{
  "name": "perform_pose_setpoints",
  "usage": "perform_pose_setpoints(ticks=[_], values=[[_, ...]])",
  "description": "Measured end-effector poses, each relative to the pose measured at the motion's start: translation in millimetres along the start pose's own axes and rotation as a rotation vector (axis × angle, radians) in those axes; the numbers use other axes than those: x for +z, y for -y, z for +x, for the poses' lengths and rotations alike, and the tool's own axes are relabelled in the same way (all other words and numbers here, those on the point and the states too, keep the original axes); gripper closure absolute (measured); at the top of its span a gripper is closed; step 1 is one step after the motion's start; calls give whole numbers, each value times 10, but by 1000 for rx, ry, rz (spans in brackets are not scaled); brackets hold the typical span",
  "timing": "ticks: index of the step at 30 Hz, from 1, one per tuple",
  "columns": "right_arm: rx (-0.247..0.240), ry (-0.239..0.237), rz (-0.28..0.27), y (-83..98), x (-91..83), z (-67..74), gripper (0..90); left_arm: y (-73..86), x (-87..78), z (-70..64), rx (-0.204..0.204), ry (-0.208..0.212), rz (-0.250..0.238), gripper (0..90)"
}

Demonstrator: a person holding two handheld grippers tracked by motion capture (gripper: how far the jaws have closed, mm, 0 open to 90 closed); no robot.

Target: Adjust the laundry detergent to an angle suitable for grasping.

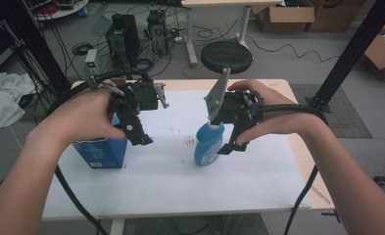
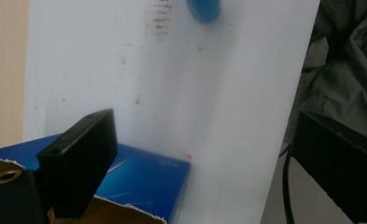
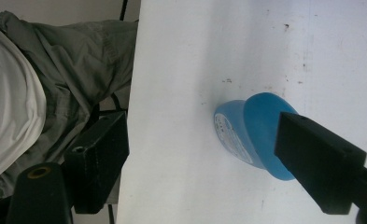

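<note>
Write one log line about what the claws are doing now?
left claw: open, over blue box | right claw: open, beside blue bottle | bottle: upright on table

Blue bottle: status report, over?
Both hand-held grippers open, left over the blue box, right beside the blue bottle. Bottle upright on white mat, not gripped. Nothing blocking.

Both forearms reach in over the table from below; the left hand [image 1: 84, 117] grips the left gripper [image 1: 140, 137], jaws spread wide and angled downward; the right hand [image 1: 271, 115] holds the right gripper [image 1: 231, 147], its jaws likewise parted and pointing down.
</note>
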State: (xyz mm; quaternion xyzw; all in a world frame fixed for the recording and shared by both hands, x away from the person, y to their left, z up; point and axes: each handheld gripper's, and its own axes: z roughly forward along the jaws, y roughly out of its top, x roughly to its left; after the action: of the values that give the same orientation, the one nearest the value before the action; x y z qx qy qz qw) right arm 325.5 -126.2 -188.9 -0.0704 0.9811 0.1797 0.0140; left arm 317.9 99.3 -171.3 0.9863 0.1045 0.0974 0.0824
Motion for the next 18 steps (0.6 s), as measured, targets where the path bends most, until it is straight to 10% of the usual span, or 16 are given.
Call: perform_pose_setpoints(ticks=[18], values=[[12,-16,-49,159,-13,-90,185,-61,102,96,-4,-3,-22,76]])
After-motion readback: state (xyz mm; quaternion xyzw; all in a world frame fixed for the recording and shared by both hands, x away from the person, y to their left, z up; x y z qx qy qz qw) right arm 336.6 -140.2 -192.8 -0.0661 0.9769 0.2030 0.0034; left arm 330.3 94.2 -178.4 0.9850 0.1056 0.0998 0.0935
